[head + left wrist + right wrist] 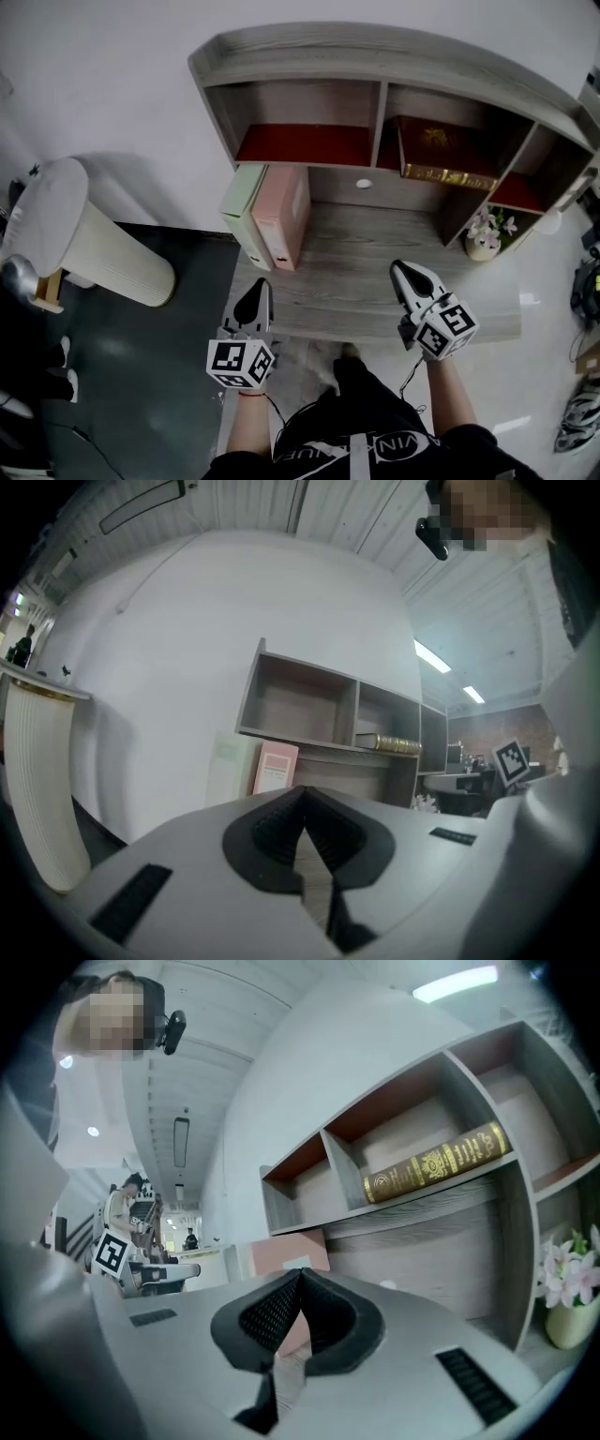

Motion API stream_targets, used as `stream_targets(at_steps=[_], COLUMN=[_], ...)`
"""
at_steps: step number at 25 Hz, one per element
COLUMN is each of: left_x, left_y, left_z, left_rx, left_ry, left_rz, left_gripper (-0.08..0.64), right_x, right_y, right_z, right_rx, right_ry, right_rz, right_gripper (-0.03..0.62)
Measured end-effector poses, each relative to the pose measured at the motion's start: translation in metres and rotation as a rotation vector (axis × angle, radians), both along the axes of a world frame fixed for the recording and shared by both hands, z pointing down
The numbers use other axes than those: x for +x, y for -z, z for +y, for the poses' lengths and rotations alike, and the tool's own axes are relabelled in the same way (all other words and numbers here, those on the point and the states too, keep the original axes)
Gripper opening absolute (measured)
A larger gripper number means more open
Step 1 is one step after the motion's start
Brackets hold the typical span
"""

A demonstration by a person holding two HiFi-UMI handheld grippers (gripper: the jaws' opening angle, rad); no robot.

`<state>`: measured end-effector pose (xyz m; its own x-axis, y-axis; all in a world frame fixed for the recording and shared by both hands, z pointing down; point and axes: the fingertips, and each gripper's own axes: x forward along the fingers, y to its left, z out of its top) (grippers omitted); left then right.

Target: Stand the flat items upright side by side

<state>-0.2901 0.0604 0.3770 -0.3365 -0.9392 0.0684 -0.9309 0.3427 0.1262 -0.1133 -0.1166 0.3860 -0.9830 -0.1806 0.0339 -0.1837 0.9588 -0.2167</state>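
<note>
A pale green folder (242, 211) and a pink folder (284, 217) stand upright side by side at the left of the grey desk (375, 291), under the shelf unit (375, 66). A dark book with a gold spine (441, 150) lies flat in the upper right shelf compartment. My left gripper (262, 286) hovers over the desk's front left edge, shut and empty. My right gripper (401, 270) is over the front right of the desk, also shut with nothing in it. The left gripper view shows both folders (275, 769) ahead; the right gripper view shows the book (436, 1163).
A small vase of flowers (485, 236) stands at the desk's right under the shelves. A white ribbed cylinder (94, 244) stands on the floor to the left. The upper left shelf compartment (305, 141) holds nothing.
</note>
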Motion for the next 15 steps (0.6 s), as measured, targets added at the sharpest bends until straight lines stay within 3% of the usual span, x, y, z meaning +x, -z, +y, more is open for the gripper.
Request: stream_targets(at_steps=[6, 15], left_x=[0.012, 0.022], left_y=[0.014, 0.012], left_z=[0.03, 0.07], left_rx=[0.042, 0.029], left_ry=[0.021, 0.051], left_rz=[-0.028, -0.066], left_gripper=[0.003, 0.003], right_x=[0.032, 0.059], right_y=[0.01, 0.015], right_z=[0.024, 0.05], right_rx=[0.037, 0.084], right_ry=[-0.046, -0.099], right_rz=[-0.015, -0.014], right_gripper=[0.009, 0.009])
